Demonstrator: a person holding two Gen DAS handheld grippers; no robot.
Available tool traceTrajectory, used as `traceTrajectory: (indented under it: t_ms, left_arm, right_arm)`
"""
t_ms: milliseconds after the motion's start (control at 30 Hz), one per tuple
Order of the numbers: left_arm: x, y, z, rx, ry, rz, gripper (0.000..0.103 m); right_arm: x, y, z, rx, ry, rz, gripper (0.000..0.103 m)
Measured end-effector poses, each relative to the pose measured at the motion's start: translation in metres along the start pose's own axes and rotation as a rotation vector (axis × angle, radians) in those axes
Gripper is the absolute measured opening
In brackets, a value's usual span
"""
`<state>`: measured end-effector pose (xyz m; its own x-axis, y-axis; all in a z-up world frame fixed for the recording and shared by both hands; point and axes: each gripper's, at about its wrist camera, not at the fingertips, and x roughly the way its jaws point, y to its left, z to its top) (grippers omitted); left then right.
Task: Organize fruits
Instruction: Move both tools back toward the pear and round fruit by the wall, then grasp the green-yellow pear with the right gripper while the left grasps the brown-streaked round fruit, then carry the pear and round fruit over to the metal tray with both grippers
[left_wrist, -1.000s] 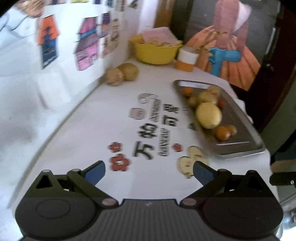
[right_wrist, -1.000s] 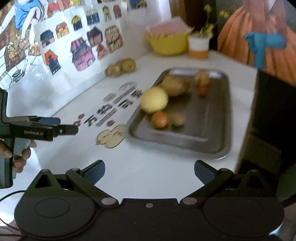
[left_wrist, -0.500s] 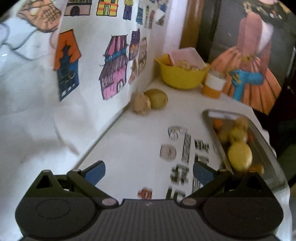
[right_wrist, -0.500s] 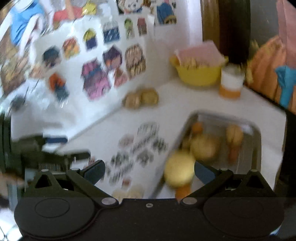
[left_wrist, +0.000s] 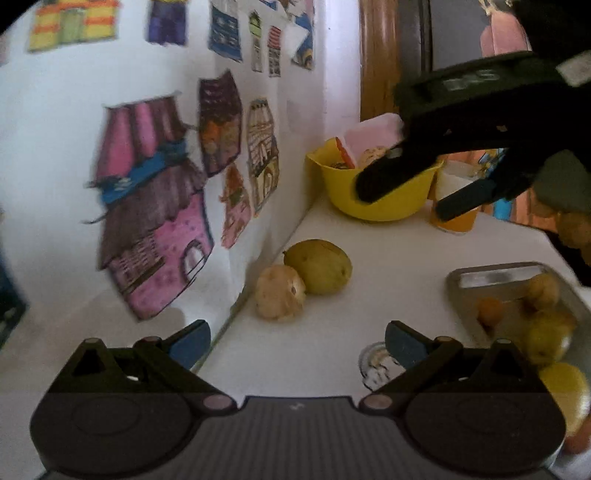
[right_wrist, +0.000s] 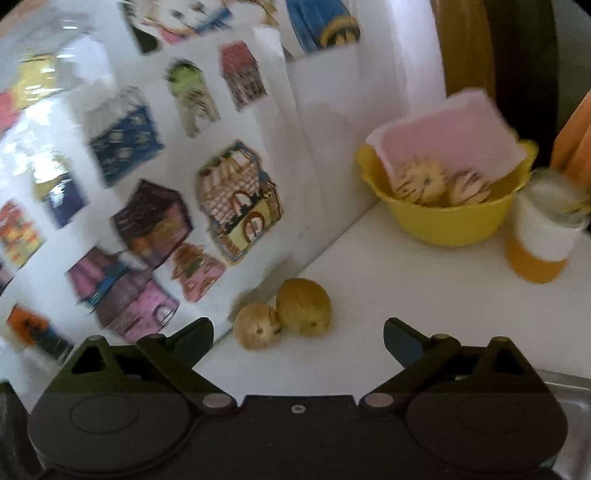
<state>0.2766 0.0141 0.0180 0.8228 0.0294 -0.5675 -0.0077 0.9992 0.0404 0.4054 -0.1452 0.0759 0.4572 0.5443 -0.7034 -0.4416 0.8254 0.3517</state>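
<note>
Approach step: we bring left gripper (left_wrist: 295, 343) and right gripper (right_wrist: 297, 338), jaws spread, empty, toward two yellowish-brown round fruits (left_wrist: 304, 278) by wall on white table (left_wrist: 388, 266). Next: we close in, pinch one fruit, carry to grey metal tray (left_wrist: 476, 280).

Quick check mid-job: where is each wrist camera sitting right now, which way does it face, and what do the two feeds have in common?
Left wrist: on the left gripper, low over the table, facing the sticker wall corner; own open fingers below, right gripper crossing at upper right, metal tray at right.
Right wrist: on the right gripper, facing the same corner; own open fingers, tray edge at lower right.
Shared: two fruits by the wall, yellow bowl, orange cup.
</note>
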Motion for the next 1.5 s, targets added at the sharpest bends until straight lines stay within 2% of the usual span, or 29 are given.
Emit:
traceTrajectory:
  t_ms: [133, 367, 467, 600, 700, 767, 833, 1067, 1100, 1233, 1500]
  left_arm:
    - [0.024, -0.003, 0.001, 0.026, 0.001, 0.048, 0.102]
    - [0.049, -0.016, 0.003, 0.048, 0.002, 0.077, 0.099]
    - [0.057, -0.016, 0.004, 0.041, 0.012, 0.083, 0.092]
    - [0.068, -0.015, 0.003, 0.023, 0.029, 0.083, 0.078]
    - [0.075, -0.013, 0.005, 0.002, 0.041, 0.075, 0.074]
    - [0.08, -0.014, 0.007, 0.0, 0.044, 0.079, 0.072]
    - [0.085, -0.016, 0.009, 0.0, 0.046, 0.078, 0.071]
    - [0.093, -0.019, 0.015, 0.002, 0.049, 0.079, 0.072]
    - [0.094, -0.019, 0.016, 0.002, 0.051, 0.08, 0.07]
    - [0.095, -0.019, 0.019, -0.017, 0.063, 0.085, 0.053]
    - [0.091, -0.012, 0.015, -0.05, 0.057, 0.067, 0.049]
  right_arm:
    - [0.038, -0.007, 0.005, 0.007, 0.027, 0.012, 0.093]
    - [0.082, -0.016, 0.009, 0.046, 0.063, 0.034, 0.084]
    - [0.093, -0.018, 0.011, 0.051, 0.072, 0.044, 0.079]
    - [0.103, -0.019, 0.011, 0.063, 0.083, 0.064, 0.073]
    - [0.109, -0.021, 0.012, 0.086, 0.077, 0.081, 0.07]
    - [0.112, -0.022, 0.014, 0.097, 0.078, 0.087, 0.062]
    - [0.117, -0.023, 0.015, 0.105, 0.08, 0.095, 0.059]
    - [0.118, -0.027, 0.008, 0.087, 0.073, 0.085, 0.058]
    - [0.117, -0.028, 0.007, 0.082, 0.069, 0.078, 0.058]
    - [0.114, -0.035, 0.005, 0.093, 0.075, 0.079, 0.058]
    - [0.091, -0.048, -0.008, 0.095, 0.08, 0.087, 0.058]
